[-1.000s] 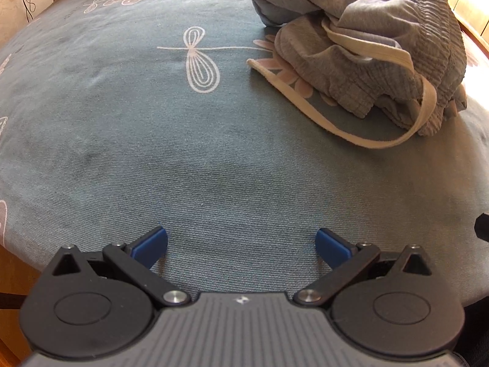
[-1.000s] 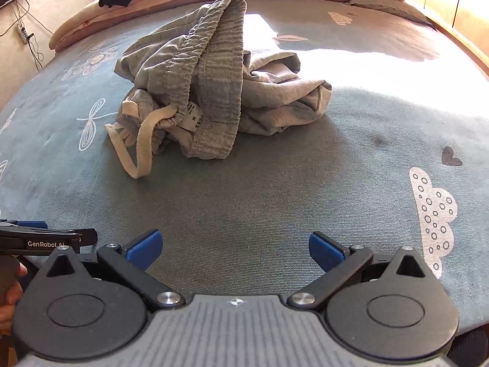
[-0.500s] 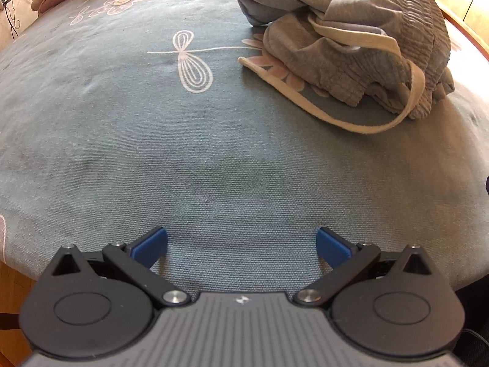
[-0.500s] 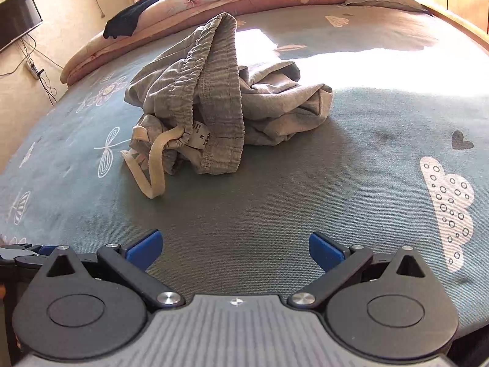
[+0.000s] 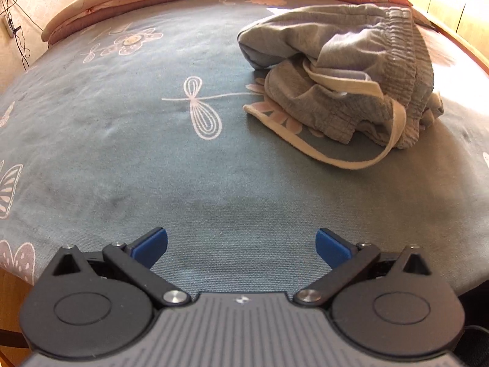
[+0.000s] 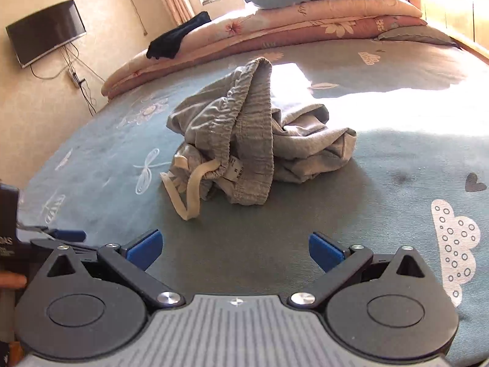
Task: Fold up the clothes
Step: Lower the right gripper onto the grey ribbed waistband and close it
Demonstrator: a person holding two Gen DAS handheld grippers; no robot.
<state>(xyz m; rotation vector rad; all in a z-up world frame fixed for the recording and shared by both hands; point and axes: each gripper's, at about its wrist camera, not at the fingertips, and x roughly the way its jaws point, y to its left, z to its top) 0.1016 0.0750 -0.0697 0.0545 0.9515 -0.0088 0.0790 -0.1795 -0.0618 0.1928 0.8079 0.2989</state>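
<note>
Crumpled grey shorts [image 6: 244, 140] on bed [image 5: 122, 159] — both hand-held grippers, left [image 5: 241, 246] and right [image 6: 233, 246], spread wide (gripping nothing), well short.

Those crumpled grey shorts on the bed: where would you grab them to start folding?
Probably the ribbed waistband of the grey shorts. It arches up over the heap, a thick raised ridge that open jaws can straddle from above. The right gripper faces it most directly. The loose drawstring would only drag.

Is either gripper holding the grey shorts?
No. The grey shorts lie crumpled on the bed, apart from the open left gripper and right gripper.
</note>
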